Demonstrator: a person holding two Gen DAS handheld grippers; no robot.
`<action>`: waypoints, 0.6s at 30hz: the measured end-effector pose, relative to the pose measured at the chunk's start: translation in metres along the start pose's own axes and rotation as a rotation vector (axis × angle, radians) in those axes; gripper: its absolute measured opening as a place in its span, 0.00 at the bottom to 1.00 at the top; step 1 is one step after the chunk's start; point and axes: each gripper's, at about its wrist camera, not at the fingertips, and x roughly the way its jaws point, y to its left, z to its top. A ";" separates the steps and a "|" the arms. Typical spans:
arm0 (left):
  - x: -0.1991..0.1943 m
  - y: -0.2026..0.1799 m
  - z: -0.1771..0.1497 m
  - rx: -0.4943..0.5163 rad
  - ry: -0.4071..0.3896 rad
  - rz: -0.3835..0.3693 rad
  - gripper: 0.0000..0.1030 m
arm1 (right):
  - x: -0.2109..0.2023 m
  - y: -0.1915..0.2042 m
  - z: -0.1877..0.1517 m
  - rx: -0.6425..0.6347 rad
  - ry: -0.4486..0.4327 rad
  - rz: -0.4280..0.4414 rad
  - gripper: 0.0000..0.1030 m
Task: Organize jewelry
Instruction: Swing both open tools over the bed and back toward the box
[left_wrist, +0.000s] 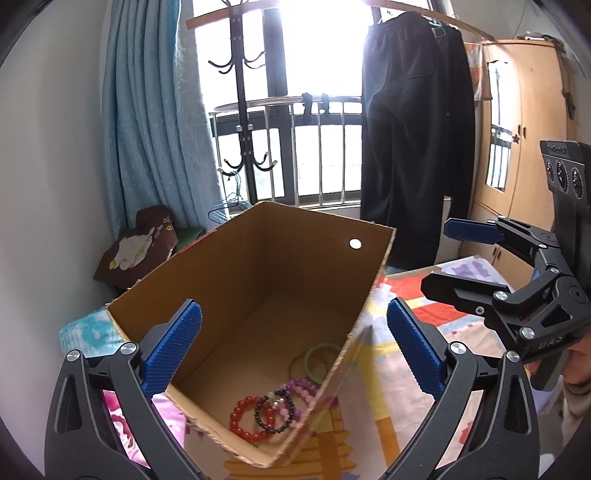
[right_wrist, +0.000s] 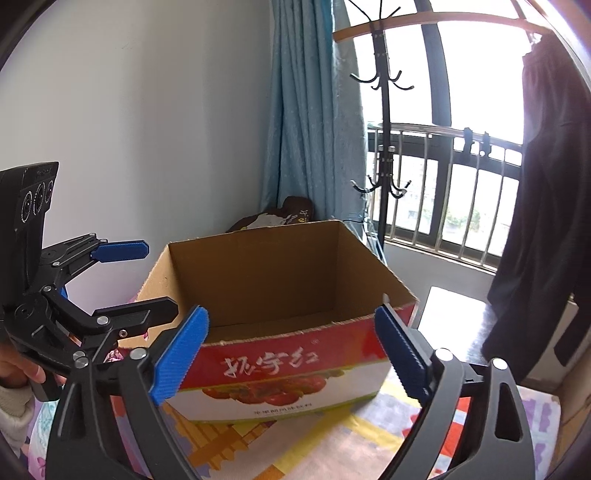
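Crowding the background are a blue curtain (left_wrist: 147, 122), a black coat rack (left_wrist: 242, 92) by the barred window, dark trousers (left_wrist: 413, 129) hanging from a pole, and a wooden wardrobe (left_wrist: 524, 122) at the right. A brown cushion (left_wrist: 138, 245) lies just behind the cardboard box (left_wrist: 295, 258), which sits open-topped on a colourful patterned sheet (left_wrist: 399, 387); its tall walls stand between both tools and the jewelry on its floor.

Held above the box's near corner, the left gripper (left_wrist: 293, 347) looks down into it, its 2 blue pads spread wide and holding nothing. The right gripper (right_wrist: 291, 350) sits lower, outside the box and facing its printed red side, jaws likewise wide and empty. A hand (right_wrist: 20, 365) grips the left tool's handle.

Inside the box I count 1 red bead bracelet (left_wrist: 247, 419), 1 black bead bracelet (left_wrist: 275, 413), 1 purple-pink bead bracelet (left_wrist: 299, 387), 1 green ring (left_wrist: 321, 360) and 1 thin brownish ring (left_wrist: 301, 363), clustered near the front-right wall, several overlapping.
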 end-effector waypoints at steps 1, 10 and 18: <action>0.001 -0.007 0.000 0.006 0.002 -0.007 0.94 | -0.003 -0.003 -0.002 -0.001 0.000 -0.010 0.93; 0.017 -0.074 -0.005 0.059 0.011 -0.078 0.94 | -0.041 -0.051 -0.043 0.085 0.017 -0.114 0.94; 0.039 -0.130 -0.007 0.106 0.037 -0.117 0.94 | -0.072 -0.099 -0.078 0.168 0.024 -0.213 0.94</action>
